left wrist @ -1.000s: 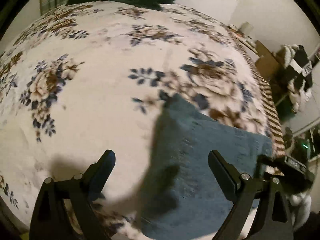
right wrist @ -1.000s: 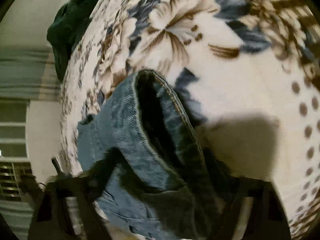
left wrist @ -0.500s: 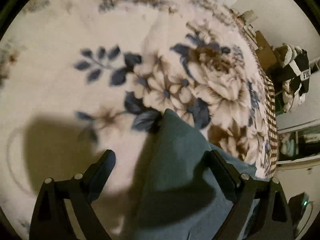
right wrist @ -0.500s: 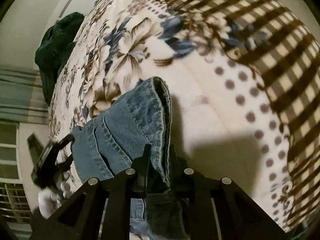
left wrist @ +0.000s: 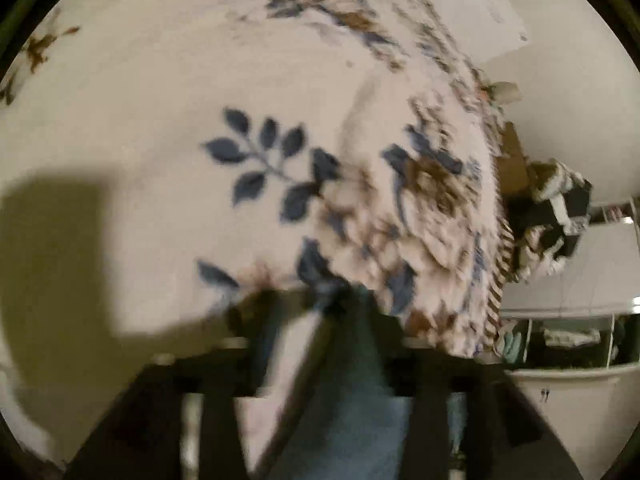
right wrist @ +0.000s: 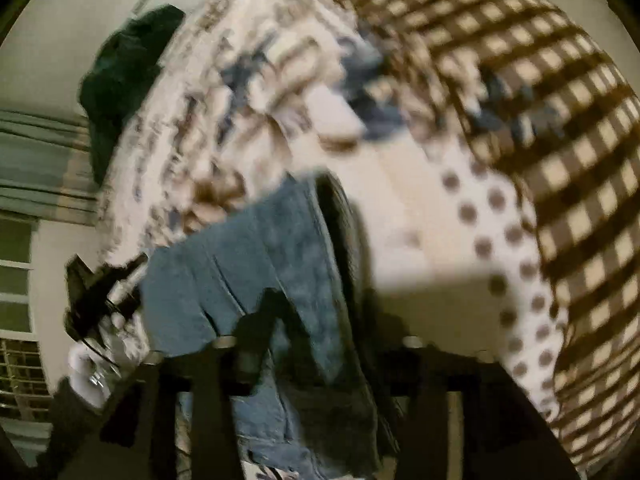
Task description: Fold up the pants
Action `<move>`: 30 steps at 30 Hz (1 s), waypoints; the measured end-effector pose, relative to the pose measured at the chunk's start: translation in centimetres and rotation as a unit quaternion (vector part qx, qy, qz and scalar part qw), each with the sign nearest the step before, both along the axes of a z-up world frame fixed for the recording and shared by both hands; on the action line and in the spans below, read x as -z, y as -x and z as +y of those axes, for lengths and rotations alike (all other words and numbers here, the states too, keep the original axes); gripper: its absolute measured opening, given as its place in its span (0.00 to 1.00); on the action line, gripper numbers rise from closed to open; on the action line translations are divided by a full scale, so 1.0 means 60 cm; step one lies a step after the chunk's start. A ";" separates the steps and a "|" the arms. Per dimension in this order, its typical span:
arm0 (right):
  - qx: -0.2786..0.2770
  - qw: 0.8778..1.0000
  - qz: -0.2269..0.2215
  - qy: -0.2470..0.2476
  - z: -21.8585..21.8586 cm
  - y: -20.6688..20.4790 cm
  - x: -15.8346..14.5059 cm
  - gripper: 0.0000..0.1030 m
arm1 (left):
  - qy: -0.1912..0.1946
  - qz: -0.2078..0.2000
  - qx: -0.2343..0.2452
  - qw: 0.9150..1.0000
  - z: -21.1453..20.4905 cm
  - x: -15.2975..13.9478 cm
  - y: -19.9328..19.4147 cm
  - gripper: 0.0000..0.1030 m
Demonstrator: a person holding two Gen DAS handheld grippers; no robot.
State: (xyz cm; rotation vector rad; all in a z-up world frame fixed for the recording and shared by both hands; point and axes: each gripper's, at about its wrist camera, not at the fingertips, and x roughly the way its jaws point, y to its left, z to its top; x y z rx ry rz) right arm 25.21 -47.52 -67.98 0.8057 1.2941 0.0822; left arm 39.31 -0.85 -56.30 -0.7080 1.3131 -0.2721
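My left gripper (left wrist: 320, 312) pinches blue denim pants (left wrist: 344, 392) at 6 o'clock | my right gripper (right wrist: 320, 320) pinches the waistband (blurred) | cream floral fleece blanket (left wrist: 200, 100) underneath

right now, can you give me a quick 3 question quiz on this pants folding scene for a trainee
1. True or false: the right gripper is closed on the jeans.
2. What are the jeans lying on: A) a wooden floor, B) a floral blanket, C) a glass table?
3. What does the left gripper have between its fingers?

Key: 1 true; 2 B; 3 an edge of the jeans.
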 end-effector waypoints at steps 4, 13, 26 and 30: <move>0.014 0.998 0.020 -0.060 -0.019 -0.045 0.030 0.87 | -0.020 -0.018 0.045 0.999 -0.030 -0.013 0.016 0.82; -0.002 0.999 -0.048 -0.020 0.012 -0.073 -0.025 0.19 | -0.037 -0.036 0.083 0.995 -0.071 -0.021 0.036 0.82; -0.001 0.997 0.076 -0.019 -0.016 0.012 0.024 0.58 | -0.079 -0.060 0.073 0.992 -0.070 -0.058 0.113 0.82; 0.021 0.991 0.106 -0.078 0.001 0.078 0.063 0.53 | -0.067 -0.035 0.075 0.994 -0.078 -0.047 0.166 0.89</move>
